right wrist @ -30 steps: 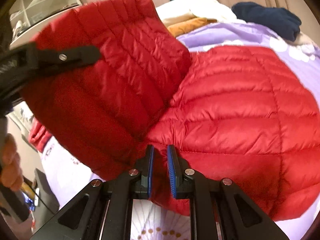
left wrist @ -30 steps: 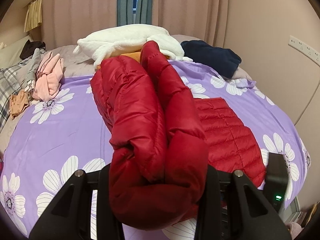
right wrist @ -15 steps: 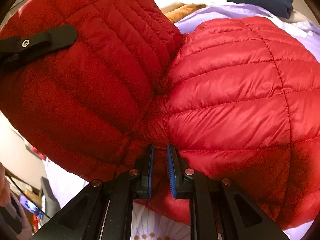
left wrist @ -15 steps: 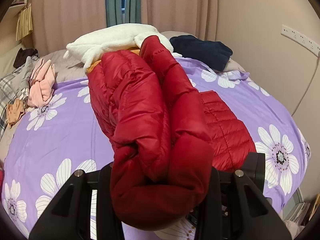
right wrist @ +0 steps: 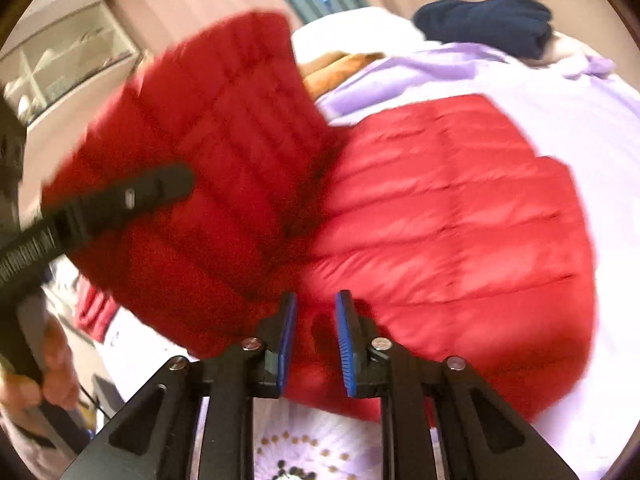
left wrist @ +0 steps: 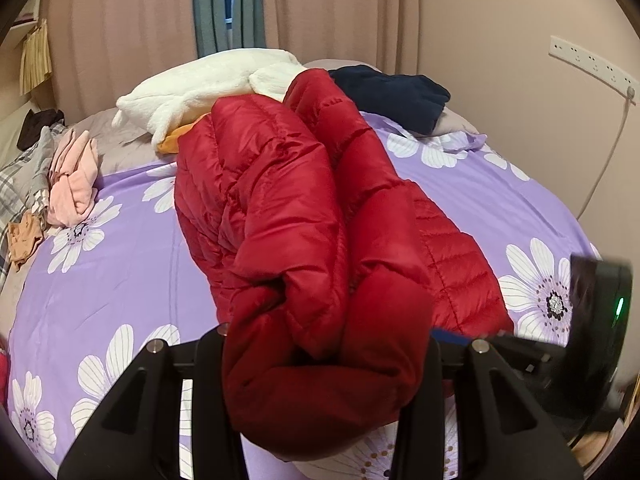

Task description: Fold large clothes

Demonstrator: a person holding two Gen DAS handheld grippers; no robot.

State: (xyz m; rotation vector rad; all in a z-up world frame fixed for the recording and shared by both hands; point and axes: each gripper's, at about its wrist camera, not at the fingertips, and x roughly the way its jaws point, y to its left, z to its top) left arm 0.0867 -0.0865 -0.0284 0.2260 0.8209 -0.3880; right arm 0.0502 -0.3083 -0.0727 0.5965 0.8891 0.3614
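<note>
A red quilted puffer jacket (left wrist: 280,216) lies on the purple flowered bed. My left gripper (left wrist: 326,364) is shut on a thick bunched fold of it, held up off the bed; the fold hides the fingertips. In the right wrist view the jacket (right wrist: 440,240) fills the frame, one half lying flat, the other raised. My right gripper (right wrist: 316,340) stands with its blue pads (right wrist: 287,344) parted, jacket fabric between them; this view is blurred. The left gripper's finger (right wrist: 120,200) shows against the raised half.
At the head of the bed lie a white fleece (left wrist: 216,84), a navy garment (left wrist: 392,96) and an orange piece (left wrist: 172,142). Pink and plaid clothes (left wrist: 72,176) sit at the left edge. A wall with a socket strip (left wrist: 592,66) stands on the right.
My right gripper's pads have parted from the narrow pinch they held on the jacket edge. The left gripper keeps its hold; more of the flat half and purple sheet now shows.
</note>
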